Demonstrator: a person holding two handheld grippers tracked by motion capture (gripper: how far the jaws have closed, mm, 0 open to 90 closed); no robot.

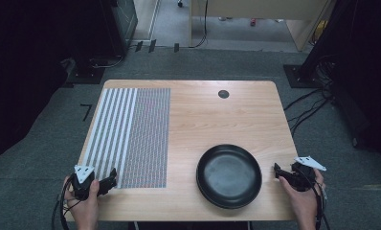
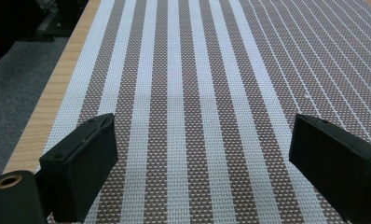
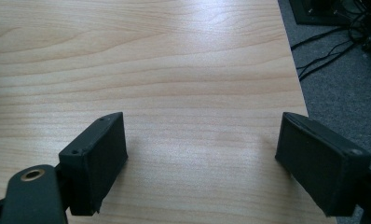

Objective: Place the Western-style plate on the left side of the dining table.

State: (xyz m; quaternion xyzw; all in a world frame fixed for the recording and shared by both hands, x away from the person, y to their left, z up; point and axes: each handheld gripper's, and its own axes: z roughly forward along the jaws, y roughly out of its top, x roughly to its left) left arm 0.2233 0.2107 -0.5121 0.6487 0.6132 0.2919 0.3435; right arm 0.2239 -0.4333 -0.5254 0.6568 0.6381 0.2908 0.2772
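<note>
Light wood table (image 1: 236, 120), round black grommet (image 1: 223, 94) near far edge. Grey carpet floor (image 1: 188, 62). Black cables (image 1: 308, 108) trail on the right, dark equipment stands at both sides, pale cabinet (image 1: 255, 9) at the back.

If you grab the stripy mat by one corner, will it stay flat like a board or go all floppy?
Probably floppy: the mat looks thin and woven, lying flush on the table. It likely weighs little. The weave's bumpy texture should give the fingers some grip, though its flat edge may be hard to catch.
</note>
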